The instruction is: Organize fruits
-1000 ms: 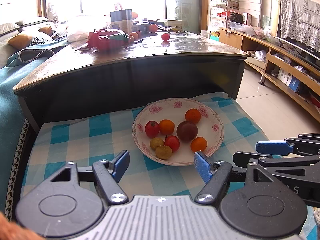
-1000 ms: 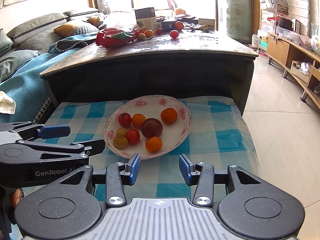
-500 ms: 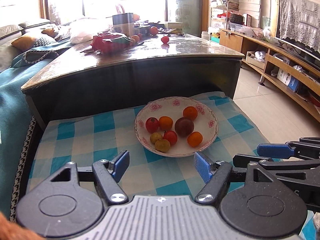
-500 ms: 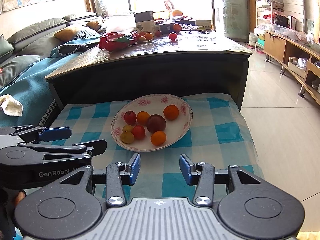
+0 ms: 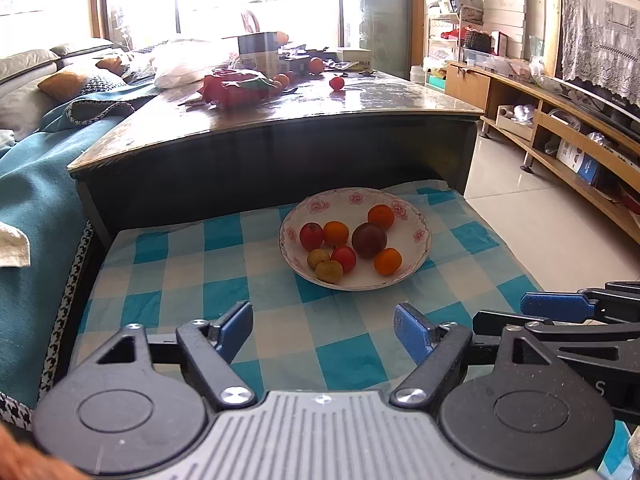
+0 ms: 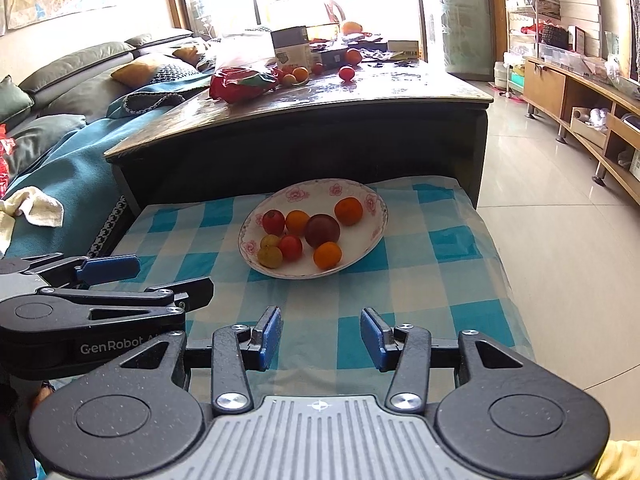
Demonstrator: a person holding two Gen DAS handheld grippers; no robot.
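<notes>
A white flowered plate (image 5: 416, 256) (image 6: 372, 236) holds several small fruits: oranges, red tomatoes, yellow-brown ones and a dark plum (image 5: 369, 235) (image 6: 322, 229). It sits on a blue checked cloth (image 5: 192, 276). My left gripper (image 5: 324, 330) hangs well short of the plate, its jaws opening with nothing between them. My right gripper (image 6: 320, 332) is beside it, also short of the plate, open and empty. Each gripper shows at the edge of the other's view.
A dark coffee table (image 5: 280, 120) rises just behind the cloth, carrying a red bag (image 5: 232, 86), a box and more loose fruits. A teal-covered sofa (image 5: 32, 184) lies left. Tiled floor (image 6: 540, 216) and a wooden shelf unit (image 5: 560, 128) are on the right.
Both grippers have drawn back from the plate, which now looks smaller and farther. The left gripper's jaws have spread a little wider.
</notes>
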